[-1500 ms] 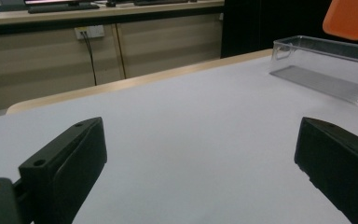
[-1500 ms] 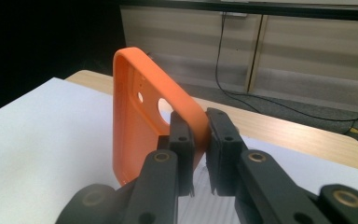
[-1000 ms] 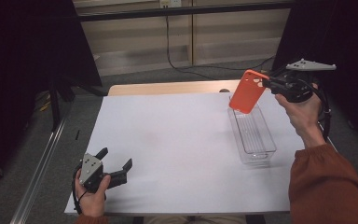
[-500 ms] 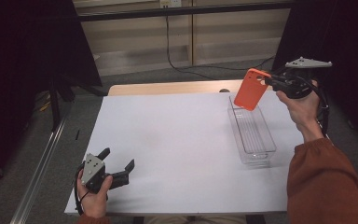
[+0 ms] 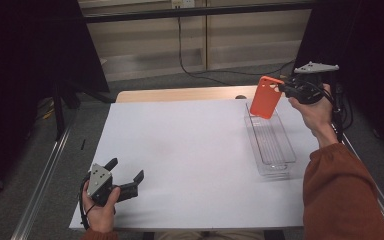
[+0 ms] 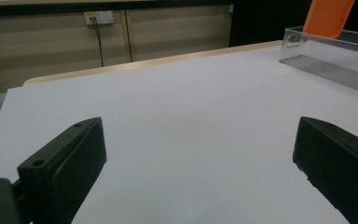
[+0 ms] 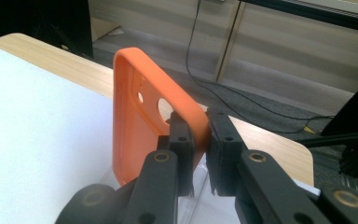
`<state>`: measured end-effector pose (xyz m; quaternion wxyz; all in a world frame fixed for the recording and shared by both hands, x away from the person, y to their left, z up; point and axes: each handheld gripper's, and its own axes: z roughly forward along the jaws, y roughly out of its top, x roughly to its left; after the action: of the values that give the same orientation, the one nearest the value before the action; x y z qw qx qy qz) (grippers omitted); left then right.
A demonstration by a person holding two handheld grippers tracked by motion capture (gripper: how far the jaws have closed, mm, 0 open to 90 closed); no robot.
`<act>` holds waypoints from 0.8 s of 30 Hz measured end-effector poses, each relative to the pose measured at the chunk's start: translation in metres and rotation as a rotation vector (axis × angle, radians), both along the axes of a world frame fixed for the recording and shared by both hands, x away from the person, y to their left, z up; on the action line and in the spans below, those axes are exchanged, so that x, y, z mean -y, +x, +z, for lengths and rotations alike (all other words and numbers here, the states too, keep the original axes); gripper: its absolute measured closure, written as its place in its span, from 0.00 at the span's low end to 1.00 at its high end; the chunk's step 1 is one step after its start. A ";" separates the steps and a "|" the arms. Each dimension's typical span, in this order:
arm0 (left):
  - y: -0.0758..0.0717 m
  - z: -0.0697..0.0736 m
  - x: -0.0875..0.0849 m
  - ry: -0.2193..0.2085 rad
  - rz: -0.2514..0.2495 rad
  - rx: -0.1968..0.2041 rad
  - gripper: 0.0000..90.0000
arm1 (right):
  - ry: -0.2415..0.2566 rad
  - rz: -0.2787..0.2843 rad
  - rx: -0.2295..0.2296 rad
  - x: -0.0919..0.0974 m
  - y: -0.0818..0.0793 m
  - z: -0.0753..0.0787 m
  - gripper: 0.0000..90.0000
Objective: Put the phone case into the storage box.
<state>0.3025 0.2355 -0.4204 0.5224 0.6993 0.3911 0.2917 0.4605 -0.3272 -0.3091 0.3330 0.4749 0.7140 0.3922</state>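
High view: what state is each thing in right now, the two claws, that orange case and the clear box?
Orange plastic phone case: pinched at one edge, held tilted in the air over the tray's far end.
Clear plastic oblong tray: upright on the white table, nothing inside.
Right claw: shut on the case.
Left claw: open, holding nothing, low over the table's near left part.

sleeve (image 5: 342, 192): rust-orange knit | grippers: black, screwed jaws | top plates: grey, three-cornered
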 end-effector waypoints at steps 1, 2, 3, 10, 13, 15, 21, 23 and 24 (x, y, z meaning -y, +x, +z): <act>0.000 0.000 0.000 0.001 -0.002 0.000 0.03 | 0.001 -0.004 -0.005 0.000 0.001 -0.001 0.91; 0.000 0.000 0.000 0.001 -0.003 0.000 0.03 | -0.004 -0.008 -0.011 0.001 0.003 -0.003 0.91; 0.000 0.000 0.000 0.001 -0.003 0.001 0.03 | -0.004 -0.009 -0.014 0.002 0.004 -0.004 0.91; 0.000 0.000 0.000 0.001 0.001 0.001 0.03 | -0.040 -0.018 -0.022 0.001 0.013 -0.013 0.91; 0.001 0.000 0.000 -0.001 0.002 -0.003 0.03 | -0.059 -0.013 -0.024 -0.001 0.016 -0.017 0.91; 0.001 -0.001 -0.001 0.004 -0.002 -0.003 0.03 | -0.064 -0.013 -0.025 -0.002 0.019 -0.019 0.91; 0.002 -0.002 -0.001 0.010 -0.001 -0.008 0.03 | -0.079 0.007 -0.026 -0.003 0.024 -0.026 0.91; 0.002 -0.002 -0.001 0.008 0.000 -0.009 0.03 | -0.075 0.010 -0.029 -0.003 0.026 -0.028 0.91; 0.002 -0.002 -0.001 0.009 0.001 -0.008 0.03 | -0.074 0.011 -0.031 -0.003 0.027 -0.030 0.91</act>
<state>0.3047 0.2364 -0.4221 0.5178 0.7026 0.3922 0.2907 0.4879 -0.3243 -0.3390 0.3372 0.4644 0.7356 0.3600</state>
